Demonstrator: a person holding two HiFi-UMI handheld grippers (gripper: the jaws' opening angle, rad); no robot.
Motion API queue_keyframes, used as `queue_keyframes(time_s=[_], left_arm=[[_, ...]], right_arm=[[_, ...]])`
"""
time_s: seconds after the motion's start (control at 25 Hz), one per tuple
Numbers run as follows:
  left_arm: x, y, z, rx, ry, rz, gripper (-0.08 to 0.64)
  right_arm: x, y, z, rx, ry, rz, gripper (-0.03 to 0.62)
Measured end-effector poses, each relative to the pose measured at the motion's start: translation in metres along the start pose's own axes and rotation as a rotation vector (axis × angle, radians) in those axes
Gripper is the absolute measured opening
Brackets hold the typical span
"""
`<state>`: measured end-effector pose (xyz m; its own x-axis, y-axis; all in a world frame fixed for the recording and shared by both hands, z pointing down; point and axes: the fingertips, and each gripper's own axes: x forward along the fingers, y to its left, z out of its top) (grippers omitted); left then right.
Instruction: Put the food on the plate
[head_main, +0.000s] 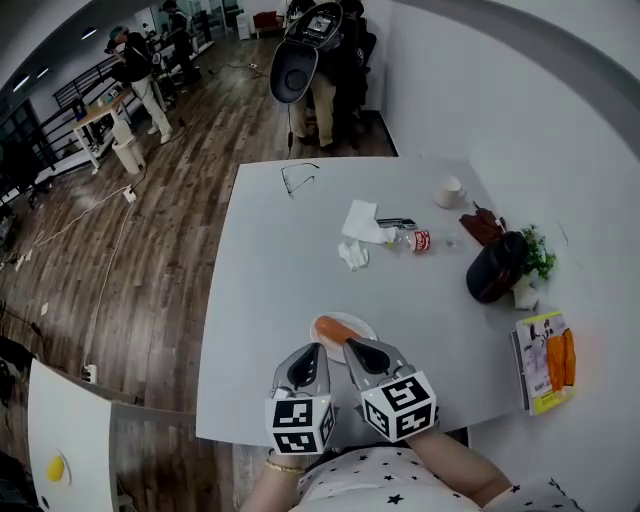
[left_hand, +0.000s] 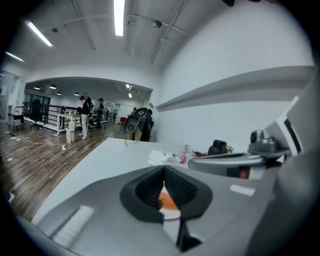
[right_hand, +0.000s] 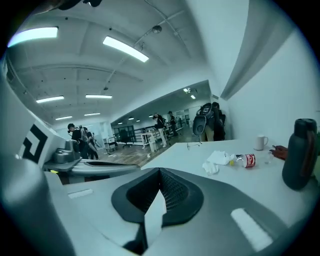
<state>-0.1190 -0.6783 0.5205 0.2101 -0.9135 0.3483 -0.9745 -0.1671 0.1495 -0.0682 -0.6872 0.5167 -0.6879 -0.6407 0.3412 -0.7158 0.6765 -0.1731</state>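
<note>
Right gripper view, right hand-held gripper (right_hand: 159, 174) closed, empty

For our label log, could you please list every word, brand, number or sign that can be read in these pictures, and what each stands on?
No text can be read with certainty.
Bottle lying on the table: white script on a red label, too blurred to read.
Yellow packet: dark print, too small to read.
Marker cubes: black-and-white square patterns only, no words or numbers.
</note>
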Motion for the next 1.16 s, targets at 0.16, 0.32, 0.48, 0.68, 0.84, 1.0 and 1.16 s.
queue_keyframes(time_s=[0.16,0.32,0.48,0.68,0.84,1.0,1.16], left_arm=[[-0.003,0.0,0.001,0.001,-0.005,0.007,0.008],[-0.008,-0.002,0.002,-0.001,-0.01,0.012,0.008],[-0.013,-0.001,0.004,-0.001,-0.015,0.017,0.008],[-0.014,0.0,0.007,0.01,-0.021,0.028,0.008],[-0.015,-0.001,0.008,0.007,-0.02,0.035,0.008],[-0.013,-0.002,0.008,0.007,-0.023,0.036,0.008],[-0.012,-0.001,0.01,0.007,-0.029,0.037,0.008]], right_arm=[[-0.004,0.019,0.008,-0.05,-0.034,0.029,-0.002],[-0.007,0.022,0.011,-0.051,-0.034,0.027,-0.002],[-0.01,0.025,0.012,-0.051,-0.035,0.031,-0.002],[-0.008,0.027,0.008,-0.057,-0.014,0.04,-0.002],[-0.01,0.027,0.01,-0.072,-0.013,0.04,-0.002],[-0.01,0.024,0.008,-0.08,-0.008,0.04,-0.002],[-0.009,0.024,0.01,-0.085,-0.019,0.039,-0.002]])
